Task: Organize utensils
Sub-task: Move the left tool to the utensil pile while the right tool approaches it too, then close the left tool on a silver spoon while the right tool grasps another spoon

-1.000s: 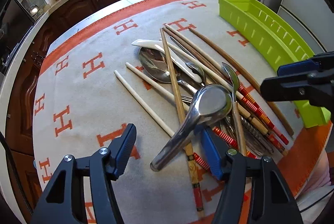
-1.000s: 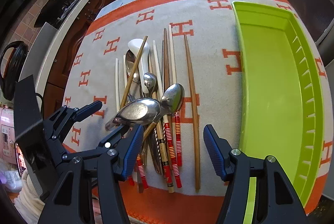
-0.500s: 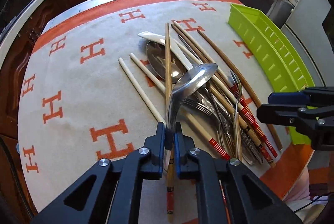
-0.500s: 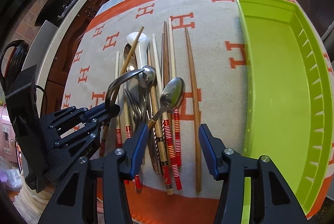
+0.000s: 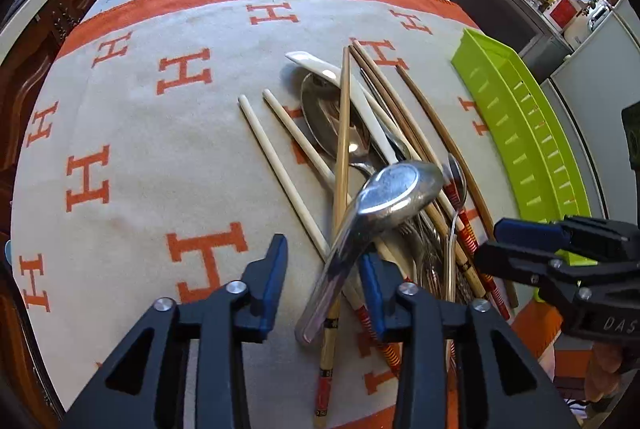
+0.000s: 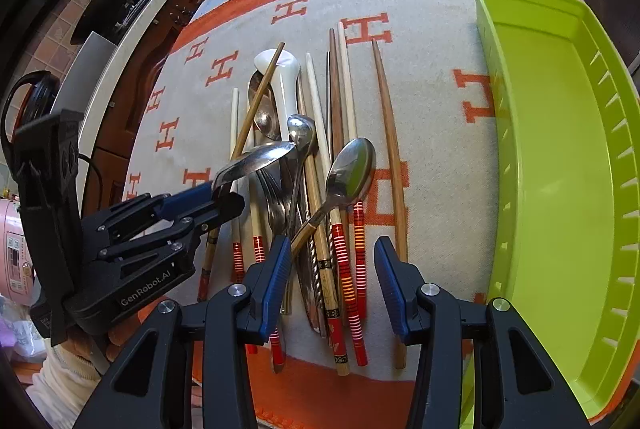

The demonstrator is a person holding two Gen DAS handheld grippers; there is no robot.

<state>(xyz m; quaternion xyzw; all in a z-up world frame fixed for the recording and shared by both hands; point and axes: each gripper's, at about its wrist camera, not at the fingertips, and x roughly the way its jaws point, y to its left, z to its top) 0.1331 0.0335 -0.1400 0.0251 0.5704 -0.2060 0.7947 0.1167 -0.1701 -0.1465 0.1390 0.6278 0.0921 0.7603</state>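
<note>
Left gripper [image 5: 322,281]: jaws opening, blue pads apart. Big steel spoon [image 5: 376,213] has its handle between them, lying against the right pad; left pad clear of it, so no clamp. Spoon tilts, bowl face-down and raised over the utensil pile. From the right wrist view the same gripper [image 6: 224,197] reaches in from the left of the pile, spoon handle [image 6: 256,161] arching up from its tips.

Right gripper [image 6: 330,269]: jaws partly apart, hanging over the near end of the pile, nothing pinched. A smaller steel spoon [image 6: 352,169] and red-striped chopstick ends [image 6: 345,269] lie below the gap. In the left wrist view this gripper [image 5: 520,245] shows side-on at the pile's right edge.

Pile: mixed chopsticks, spoons and at least one fork [image 6: 276,197], heaped on a grey blanket [image 5: 160,157] with orange H marks and orange border. White ceramic spoon [image 6: 284,69] at the far end of the pile, a tan chopstick [image 6: 260,97] crossing over it. Two pale chopsticks [image 5: 272,153] lie just left of the pile, side by side. One long brown chopstick [image 6: 390,149] lies on the pile's right side, slightly apart from the rest.

Green plastic tray [image 6: 560,149] well right of the pile, slotted far wall, no utensils in it.
</note>
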